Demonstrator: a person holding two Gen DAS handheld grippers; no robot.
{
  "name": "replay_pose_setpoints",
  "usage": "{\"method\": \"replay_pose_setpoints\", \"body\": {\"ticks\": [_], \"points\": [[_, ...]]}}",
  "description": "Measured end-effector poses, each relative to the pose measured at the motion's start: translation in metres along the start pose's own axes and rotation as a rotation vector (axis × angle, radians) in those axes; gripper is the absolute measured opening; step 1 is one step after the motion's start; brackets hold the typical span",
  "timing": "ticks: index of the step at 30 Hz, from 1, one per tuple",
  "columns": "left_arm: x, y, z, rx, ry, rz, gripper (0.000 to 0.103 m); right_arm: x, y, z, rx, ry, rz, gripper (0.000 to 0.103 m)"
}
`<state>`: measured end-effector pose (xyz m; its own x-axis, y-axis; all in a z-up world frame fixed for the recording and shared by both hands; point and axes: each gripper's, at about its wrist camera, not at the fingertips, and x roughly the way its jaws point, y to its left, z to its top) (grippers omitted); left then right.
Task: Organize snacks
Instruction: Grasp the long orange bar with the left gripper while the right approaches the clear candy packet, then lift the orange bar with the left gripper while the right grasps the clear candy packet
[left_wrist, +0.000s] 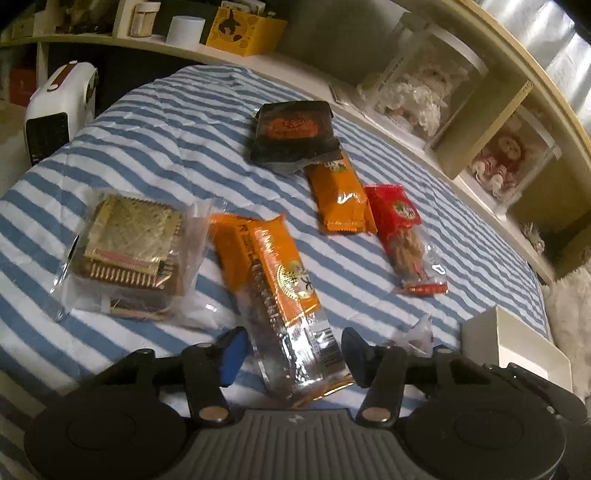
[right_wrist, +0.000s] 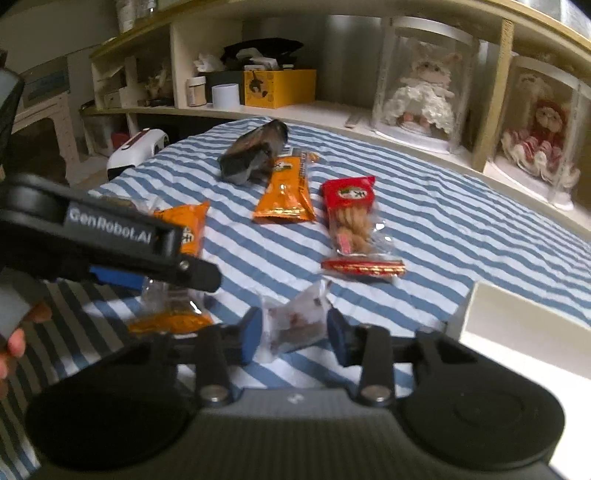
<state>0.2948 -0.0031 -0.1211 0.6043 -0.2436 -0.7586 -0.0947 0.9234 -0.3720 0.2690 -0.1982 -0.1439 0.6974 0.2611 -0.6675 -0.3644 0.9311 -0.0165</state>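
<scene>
From left to right on the striped bed cover (left_wrist: 155, 122): one clear pack of gold-foil biscuits (left_wrist: 129, 251), squarish and stiff inside a loose crinkly bag, best taken across its flat sides, since the slack film would slip.

Next is the long orange bar (left_wrist: 284, 295). My left hand-held gripper (left_wrist: 291, 350) has its blue pads (left_wrist: 232, 354) drawn in on either side of the bar's near, silvery end; I judge they are pressing it, though the right pad looks only just touching. The wrapper is glossy and slick, the contents probably brittle, so a hold across the narrow width near the end seems right.

Further back lies one black pouch (left_wrist: 291, 133), soft and puffy, overlapping one shorter orange bar (left_wrist: 340, 195). Just beside that is one red-topped pack of twisted crackers (left_wrist: 406, 240), light and easily crushed.

My right hand-held gripper (right_wrist: 291, 338) is closed on one small clear-wrapped sweet (right_wrist: 295, 325), near the white box (right_wrist: 524, 332). It is light and squashy.

Six snacks in all: two orange bars, one each of the rest.
</scene>
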Motion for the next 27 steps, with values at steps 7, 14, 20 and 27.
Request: {"method": "replay_pose_setpoints", "body": {"ticks": [7,14,20,27], "points": [[-0.02,0.006,-0.009,0.036,0.07,0.031,0.048,-0.021,-0.003,-0.005,0.048,0.006,0.001,0.005],[-0.035,0.007,-0.015,0.093,0.088,0.082,0.048,-0.036,-0.003,-0.008,0.041,0.003,0.023,0.012],[-0.021,0.002,-0.01,0.112,0.083,0.08,0.052,-0.027,-0.004,-0.004,0.016,-0.004,0.016,0.058],[-0.005,-0.014,-0.005,0.206,0.043,0.09,0.061,-0.003,-0.008,-0.002,0.08,0.034,0.046,0.069]]}}
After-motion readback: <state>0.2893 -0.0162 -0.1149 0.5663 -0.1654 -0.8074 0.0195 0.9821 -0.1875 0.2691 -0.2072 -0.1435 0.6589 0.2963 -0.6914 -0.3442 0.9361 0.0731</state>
